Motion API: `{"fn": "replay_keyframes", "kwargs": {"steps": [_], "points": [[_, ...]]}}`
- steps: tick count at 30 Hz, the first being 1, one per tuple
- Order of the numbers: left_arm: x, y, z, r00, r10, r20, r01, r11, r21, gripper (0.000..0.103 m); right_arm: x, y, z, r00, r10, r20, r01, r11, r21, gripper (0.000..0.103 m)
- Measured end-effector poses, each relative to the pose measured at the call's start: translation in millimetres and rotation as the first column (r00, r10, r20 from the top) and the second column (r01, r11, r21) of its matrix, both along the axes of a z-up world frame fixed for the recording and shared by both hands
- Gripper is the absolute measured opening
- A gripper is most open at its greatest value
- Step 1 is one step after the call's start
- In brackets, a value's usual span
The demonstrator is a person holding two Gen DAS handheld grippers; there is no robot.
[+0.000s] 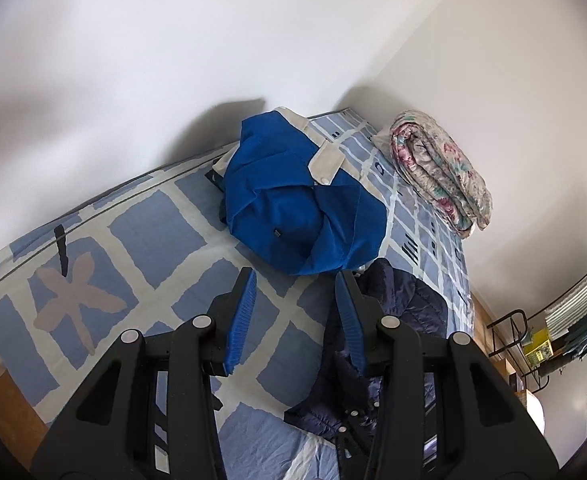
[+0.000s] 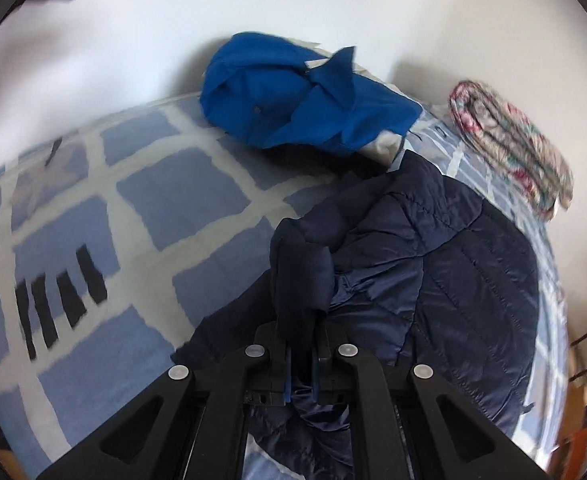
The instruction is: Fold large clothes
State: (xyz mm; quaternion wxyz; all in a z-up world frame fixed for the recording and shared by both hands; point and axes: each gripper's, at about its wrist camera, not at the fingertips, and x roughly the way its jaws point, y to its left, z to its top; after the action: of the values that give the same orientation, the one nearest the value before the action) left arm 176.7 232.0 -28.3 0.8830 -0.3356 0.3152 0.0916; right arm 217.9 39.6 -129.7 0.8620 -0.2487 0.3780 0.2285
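Navy quilted puffer jacket (image 2: 433,264) lies bunched just ahead of my right gripper (image 2: 301,364), whose jaws pinch a fold of it. My left gripper (image 1: 295,320) hangs wide apart, empty, the jacket beside its right finger.

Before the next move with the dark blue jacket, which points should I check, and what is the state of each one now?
1. Right gripper shut on the navy quilted jacket: ok.
2. Left gripper open, holding nothing: ok.
3. Jacket lies flat on the bed: not ok, it is bunched.
4. Bright blue garment apart from the jacket: cannot tell, their edges look close.
5. Rolled floral quilt away from the jacket: ok.
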Motion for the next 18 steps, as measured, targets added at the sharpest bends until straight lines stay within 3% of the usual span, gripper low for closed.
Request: {"fn": "replay_keyframes", "kwargs": {"steps": [5,7,9,13,16,18], "points": [[3,-10,1,1.000,-0.024,-0.009,0.024,0.999,0.031,0.042,10,-6,0,0.997,0.022,-0.075,-0.013,0.992,0.122,0.010],[4,-16,0,0.999,-0.037,-0.016,0.038,0.998,0.052,0.042,12,-11,0,0.990,0.056,-0.130,-0.030,0.980,0.195,0.025],[5,-21,-1,0.998,-0.052,-0.026,0.054,0.996,0.071,0.042,10,-25,10,0.974,0.108,-0.197,-0.046,0.954,0.297,0.033],[14,-41,-13,0.990,-0.122,-0.065,0.128,0.986,0.106,0.042,-5,-63,47,0.973,0.139,-0.183,-0.050,0.906,0.420,0.032],[27,-68,-32,0.970,-0.206,-0.126,0.224,0.964,0.145,0.042,-10,-103,64,0.985,0.010,-0.172,0.060,0.915,0.398,0.032],[39,-88,-48,0.946,-0.272,-0.178,0.300,0.942,0.149,0.042,-9,-133,64,0.976,-0.107,-0.190,0.170,0.919,0.357,0.032]]}}
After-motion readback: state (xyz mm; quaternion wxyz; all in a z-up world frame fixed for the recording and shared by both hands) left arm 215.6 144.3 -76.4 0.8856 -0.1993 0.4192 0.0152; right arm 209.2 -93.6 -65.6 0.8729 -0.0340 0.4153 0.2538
